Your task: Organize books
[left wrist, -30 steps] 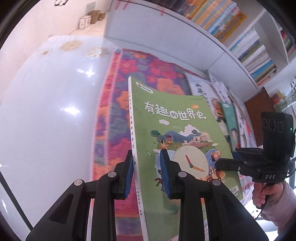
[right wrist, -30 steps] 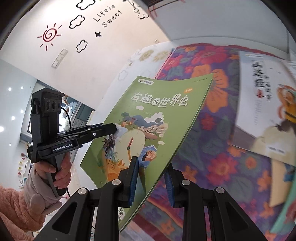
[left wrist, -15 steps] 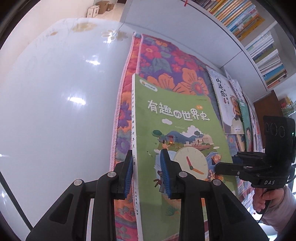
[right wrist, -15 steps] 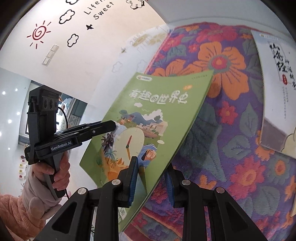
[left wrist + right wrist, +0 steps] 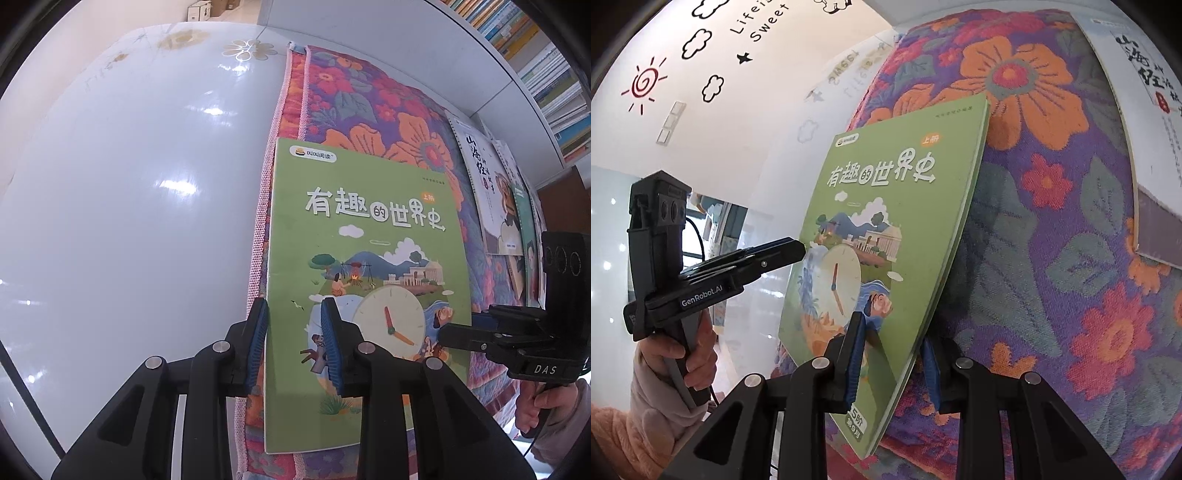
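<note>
Green book is being held by both grippers at once, near-flat and low over the flowered cloth, cover up, its spine side lining up with the cloth's pink woven edge next to the bare white tabletop. Left gripper is pinching the spine edge near the lower corner, jaws closed on the book; right gripper is clamping the opposite long edge, jaws likewise closed on the book, with the page block visibly running between its blue pads. The two-point hold looks meant to keep the thin, floppy paperback from sagging while it is being squared against the cloth edge. The far corner appears to be touching or almost touching the cloth; cannot tell for certain, as the near end is still showing a gap below it in the right wrist view. Right of the green book, well apart, a white-covered book is lying on the cloth with more covers fanned beside it, presumably waiting their turn; past those, a bookshelf is packed with upright spines. A person's hand is gripping the left handle, in a pink sleeve. Against the frame a second ago: the book is sitting lower and flatter, more of the cloth is showing beyond its top edge, and both grips are sitting at the same spots on it.
</note>
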